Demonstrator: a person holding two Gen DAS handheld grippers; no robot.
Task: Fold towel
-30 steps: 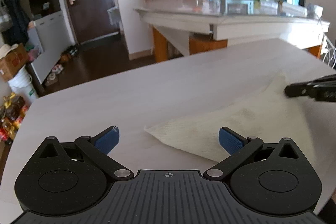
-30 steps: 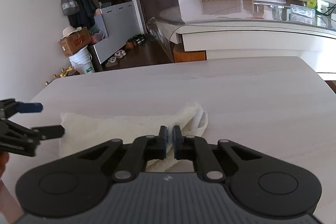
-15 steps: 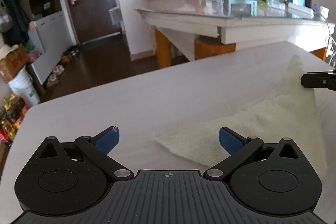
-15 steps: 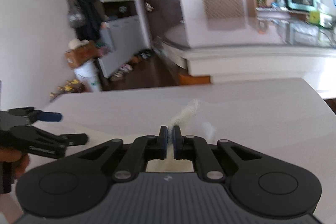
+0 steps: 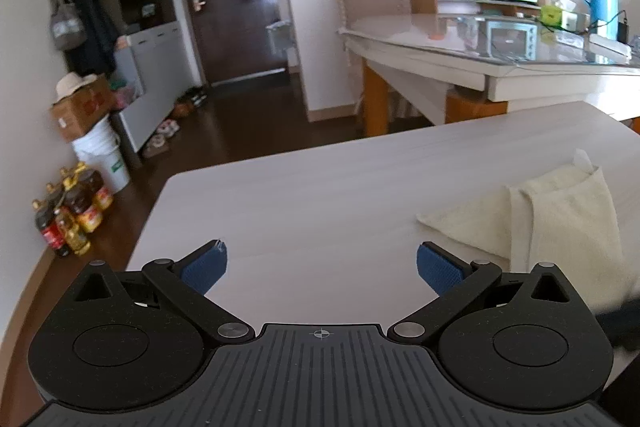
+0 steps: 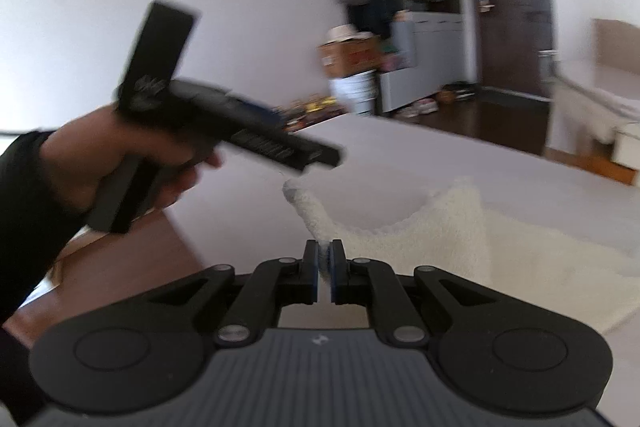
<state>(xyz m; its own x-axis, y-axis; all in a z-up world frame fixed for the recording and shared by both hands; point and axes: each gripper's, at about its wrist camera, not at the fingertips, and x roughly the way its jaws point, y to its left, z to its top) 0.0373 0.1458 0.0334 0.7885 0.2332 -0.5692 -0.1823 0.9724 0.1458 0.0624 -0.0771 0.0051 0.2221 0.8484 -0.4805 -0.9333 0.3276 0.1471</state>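
Note:
A cream towel (image 5: 560, 219) lies partly doubled over on the pale wooden table (image 5: 320, 195), to the right of my left gripper (image 5: 320, 269). That gripper is open, its blue pads (image 5: 204, 267) wide apart above bare table with nothing between them. In the right wrist view my right gripper (image 6: 325, 261) is shut on a towel (image 6: 460, 239) corner, which rises off the table in a raised ridge. The left gripper (image 6: 320, 155) shows there blurred, held in a hand (image 6: 120, 155) up to the left, its tip close above the lifted corner.
The table's left edge (image 5: 160, 195) drops to a dark floor with oil bottles (image 5: 72, 219), a white bucket (image 5: 104, 163) and a carton. Behind stands a glass-topped dining table (image 5: 500, 39) with a toaster oven, a blue thermos and a chair.
The right gripper has swung left with the towel corner, rolling as it went, and doubled the towel over. The left gripper, still open, has drawn away left and up; the towel now lies to its right.

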